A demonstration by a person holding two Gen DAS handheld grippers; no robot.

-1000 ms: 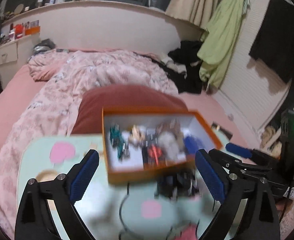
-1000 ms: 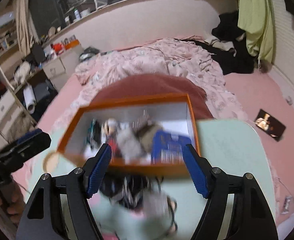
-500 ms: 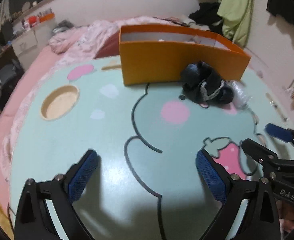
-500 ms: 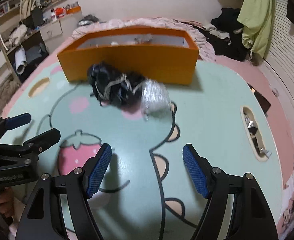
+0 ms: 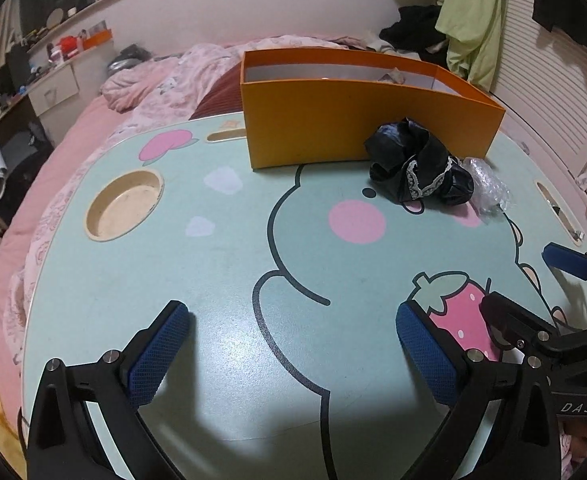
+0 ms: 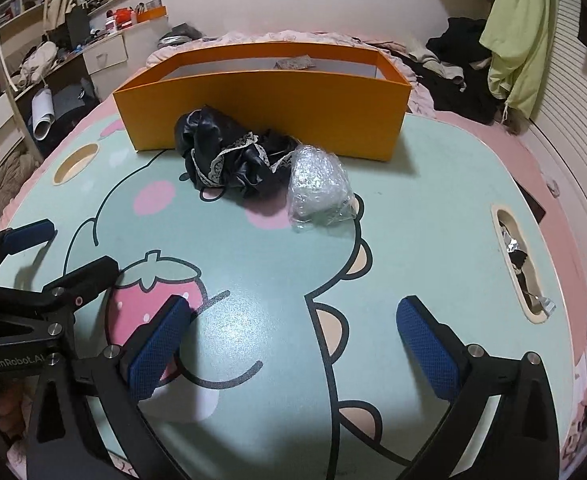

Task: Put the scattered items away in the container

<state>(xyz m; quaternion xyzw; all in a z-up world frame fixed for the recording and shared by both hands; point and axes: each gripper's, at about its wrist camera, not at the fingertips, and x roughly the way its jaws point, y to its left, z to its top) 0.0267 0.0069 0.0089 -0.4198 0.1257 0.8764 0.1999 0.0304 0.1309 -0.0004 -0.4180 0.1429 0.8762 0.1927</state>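
Here, I hold a two-finger tool in each hand, low over a mint-green cartoon-printed bench [image 5: 221, 264] set across a pink bed [image 5: 53, 168]. My left gripper [image 5: 289, 354] has its blue-padded jaws spread wide with nothing between them; my right gripper [image 6: 289, 354] has its jaws opening, also with only bare bench between them.

The container — a long, open-topped orange cardboard box [image 6: 265, 116] — stands at the far edge of the bench. From this low angle I can see a small scrap of something poking up inside near its far wall, but not how much it holds.

Two loose things lie on the bench outside it: a crumpled black satin garment with pale lace trim [image 6: 233, 158], touching or almost touching the box's near wall, and a clear crinkled plastic bag [image 6: 319, 184] just beside it on the right, touching the fabric.

My judgement: the tidying is unfinished — these two items at least must still go in, and neither is yet grasped.
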